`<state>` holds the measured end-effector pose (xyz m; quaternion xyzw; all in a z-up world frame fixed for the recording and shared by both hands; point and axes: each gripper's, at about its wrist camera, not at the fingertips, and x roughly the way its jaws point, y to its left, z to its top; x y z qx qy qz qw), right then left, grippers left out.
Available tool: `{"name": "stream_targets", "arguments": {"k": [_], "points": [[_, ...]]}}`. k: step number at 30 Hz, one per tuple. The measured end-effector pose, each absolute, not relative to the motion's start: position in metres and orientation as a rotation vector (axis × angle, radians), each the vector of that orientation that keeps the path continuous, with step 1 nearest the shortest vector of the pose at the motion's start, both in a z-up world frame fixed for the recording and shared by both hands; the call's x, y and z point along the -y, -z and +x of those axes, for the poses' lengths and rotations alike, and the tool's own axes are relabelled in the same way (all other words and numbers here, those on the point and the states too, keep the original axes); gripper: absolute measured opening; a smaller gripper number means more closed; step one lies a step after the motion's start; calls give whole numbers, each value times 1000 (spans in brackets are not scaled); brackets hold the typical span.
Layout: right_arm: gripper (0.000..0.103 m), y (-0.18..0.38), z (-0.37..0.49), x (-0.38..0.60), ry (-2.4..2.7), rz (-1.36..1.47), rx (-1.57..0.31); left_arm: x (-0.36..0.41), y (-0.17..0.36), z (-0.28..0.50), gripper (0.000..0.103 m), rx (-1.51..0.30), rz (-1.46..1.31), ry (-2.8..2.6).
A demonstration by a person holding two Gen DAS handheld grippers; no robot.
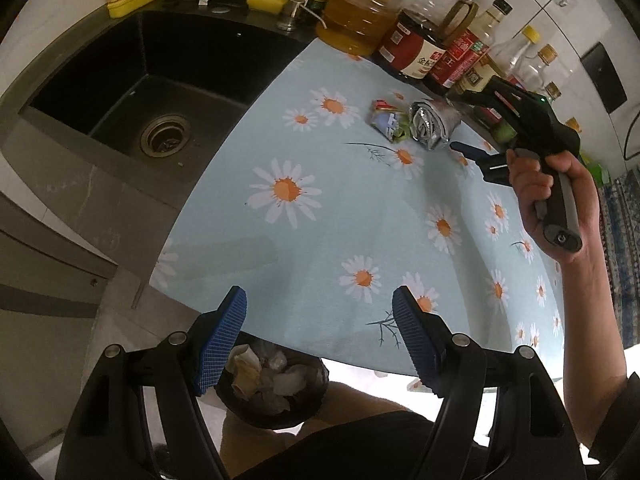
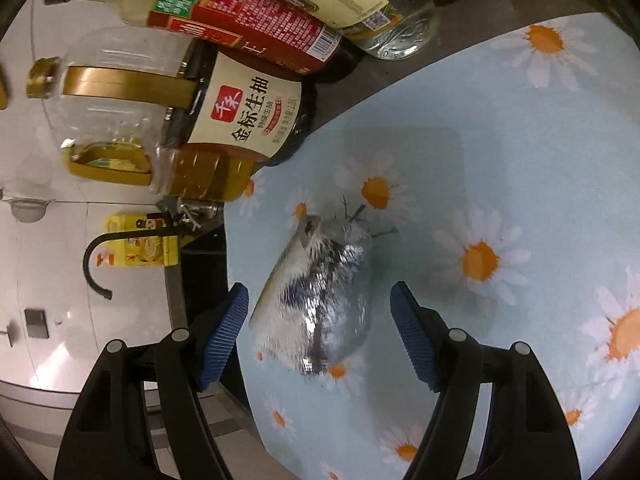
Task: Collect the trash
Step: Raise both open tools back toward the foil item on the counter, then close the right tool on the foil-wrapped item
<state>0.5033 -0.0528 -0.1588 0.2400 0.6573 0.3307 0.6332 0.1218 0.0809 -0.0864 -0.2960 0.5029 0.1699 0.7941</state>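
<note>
Two pieces of trash lie on the daisy tablecloth (image 1: 320, 216) as I see it: a crumpled foil wrapper (image 1: 434, 124) and, just beside it at its nine o'clock, a smaller colourful wrapper (image 1: 388, 120). Both sit toward the one o'clock part of the left wrist view, close to the row of sauce and oil bottles (image 1: 412, 52).

My right gripper (image 2: 318, 312) is released, jaws spread, with the foil wrapper (image 2: 316, 292) lying between the blue pads and neither pad pressing on it. From the left wrist view I can see the hand (image 1: 548, 196) on its handle, the tool angled down at the foil. My left gripper (image 1: 320, 340) is also released and empty, hanging at the table's near edge above the trash bin (image 1: 276, 384) (already holding crumpled paper) at six o'clock.

I judge the step in hand to be closing on the foil. The risks: foil is slick and springy, so an off-centre pinch could squirt it toward the bottles at eleven o'clock in the right wrist view. A low pad could snag and drag the cloth, shifting the colourful wrapper. A loose grip could drop the foil short of the bin.
</note>
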Motion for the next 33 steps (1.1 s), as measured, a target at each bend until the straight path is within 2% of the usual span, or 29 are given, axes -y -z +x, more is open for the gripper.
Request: {"name": "stream_targets", "arguments": {"k": [3, 7, 13, 21, 33], "points": [[72, 163, 506, 43, -725, 528, -1513, -80, 89, 123, 73, -1082, -647, -373], [61, 172, 508, 39, -698, 540, -1561, -80, 92, 124, 73, -1085, -656, -375], [54, 171, 509, 41, -712, 516, -1551, -80, 94, 126, 73, -1087, -664, -372], [53, 149, 500, 73, -786, 510, -1511, -74, 88, 155, 73, -1106, -611, -320], [53, 115, 426, 160, -944, 416, -1439, -60, 63, 227, 73, -1126, -440, -214]]}}
